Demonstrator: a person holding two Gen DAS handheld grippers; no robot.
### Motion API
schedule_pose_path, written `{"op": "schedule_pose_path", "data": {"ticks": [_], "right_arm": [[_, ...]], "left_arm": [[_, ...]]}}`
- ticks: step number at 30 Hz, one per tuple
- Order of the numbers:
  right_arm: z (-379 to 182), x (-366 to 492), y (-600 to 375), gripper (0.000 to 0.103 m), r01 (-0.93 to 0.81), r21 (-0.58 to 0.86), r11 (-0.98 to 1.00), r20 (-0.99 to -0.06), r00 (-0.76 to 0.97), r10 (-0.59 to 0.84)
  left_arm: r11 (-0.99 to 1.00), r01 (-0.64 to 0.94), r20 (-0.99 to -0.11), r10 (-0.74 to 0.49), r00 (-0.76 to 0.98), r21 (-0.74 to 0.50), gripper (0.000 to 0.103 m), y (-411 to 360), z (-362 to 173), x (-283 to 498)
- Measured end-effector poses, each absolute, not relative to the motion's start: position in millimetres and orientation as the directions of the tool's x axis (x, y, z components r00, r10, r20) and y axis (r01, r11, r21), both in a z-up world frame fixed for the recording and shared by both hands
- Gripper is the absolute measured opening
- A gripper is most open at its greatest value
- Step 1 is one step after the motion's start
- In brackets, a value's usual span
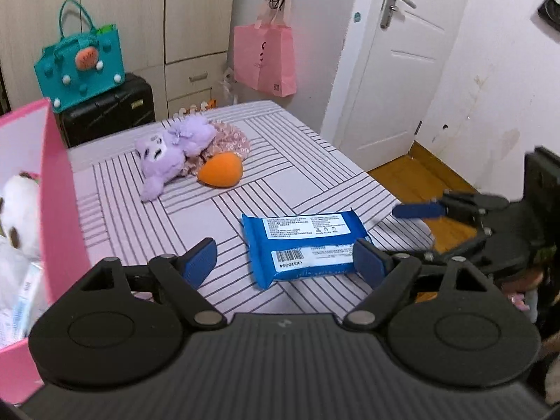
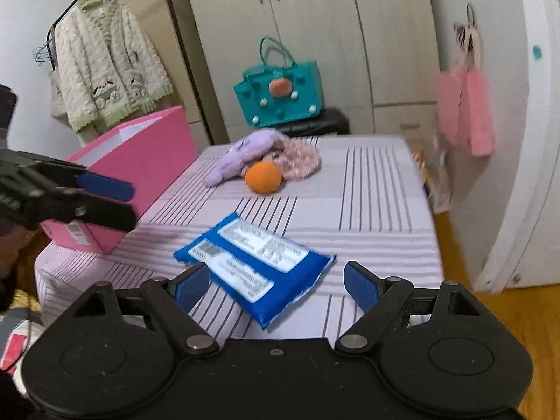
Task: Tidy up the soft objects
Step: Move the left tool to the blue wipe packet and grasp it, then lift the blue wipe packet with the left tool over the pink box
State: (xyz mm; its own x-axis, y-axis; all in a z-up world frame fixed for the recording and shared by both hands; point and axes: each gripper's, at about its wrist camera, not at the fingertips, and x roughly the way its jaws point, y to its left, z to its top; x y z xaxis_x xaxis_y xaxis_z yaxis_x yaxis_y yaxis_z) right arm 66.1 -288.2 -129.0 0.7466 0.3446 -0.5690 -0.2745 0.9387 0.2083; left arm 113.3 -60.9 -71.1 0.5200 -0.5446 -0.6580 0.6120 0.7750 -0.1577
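Bed (image 1: pixel 315 161) with striped lilac sheet, viewed from both wrists at once. Blue packet (image 1: pixel 304 245) with white printed labels and a barcode lies flat near the bed's near edge, just ahead of both tools. Left gripper (image 1: pixel 285 262) hangs above the sheet with its blue pads spread wide; the right pad overlaps the packet's near corner in view, contact not certain, the left pad is clear of it, nothing pinched. Right gripper (image 2: pixel 276 287) also spread wide, the packet (image 2: pixel 255 262) lying between and just beyond its pads, neither pad pressing on it. Each tool shows in the other's view: the right one at the right edge of the left wrist view, the left one at the left edge of the right wrist view, somewhat blurred. Pink box (image 2: pixel 140 171) sits open on the bed's left side; from the left wrist a white plush (image 1: pixel 17 210) shows inside it. Farther back on the sheet, well apart from the packet, purple plush (image 1: pixel 171 150) lies on a floral cloth (image 1: pixel 234 140), with an orange plush (image 1: pixel 220 169) touching them. Teal bag (image 1: pixel 80 66) stands on a black suitcase (image 1: pixel 112 108) beyond the bed. Pink tote (image 1: pixel 264 59) hangs beside the white door (image 1: pixel 402 70). Cream cardigan (image 2: pixel 108 66) hangs on a rail at left.
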Motion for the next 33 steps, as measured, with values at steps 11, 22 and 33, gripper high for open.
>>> {"op": "schedule_pose_path", "data": {"ticks": [11, 22, 33], "right_arm": [[-155, 77, -273, 0.087, -0.332, 0.151, 0.931, -0.632, 0.692, 0.349], [-156, 81, -266, 0.071, -0.375, 0.065, 0.925, -0.617, 0.713, 0.333], [-157, 74, -256, 0.056, -0.316, 0.055, 0.947, -0.590, 0.755, 0.286]], "left_arm": [[0.791, 0.538, -0.695, -0.562, 0.449, -0.292, 0.064, -68, -121, 153], [0.792, 0.504, -0.665, -0.584, 0.465, -0.343, 0.045, -74, -141, 163], [0.835, 0.435, -0.642, -0.542, 0.542, -0.337, 0.037, -84, -143, 147]]}}
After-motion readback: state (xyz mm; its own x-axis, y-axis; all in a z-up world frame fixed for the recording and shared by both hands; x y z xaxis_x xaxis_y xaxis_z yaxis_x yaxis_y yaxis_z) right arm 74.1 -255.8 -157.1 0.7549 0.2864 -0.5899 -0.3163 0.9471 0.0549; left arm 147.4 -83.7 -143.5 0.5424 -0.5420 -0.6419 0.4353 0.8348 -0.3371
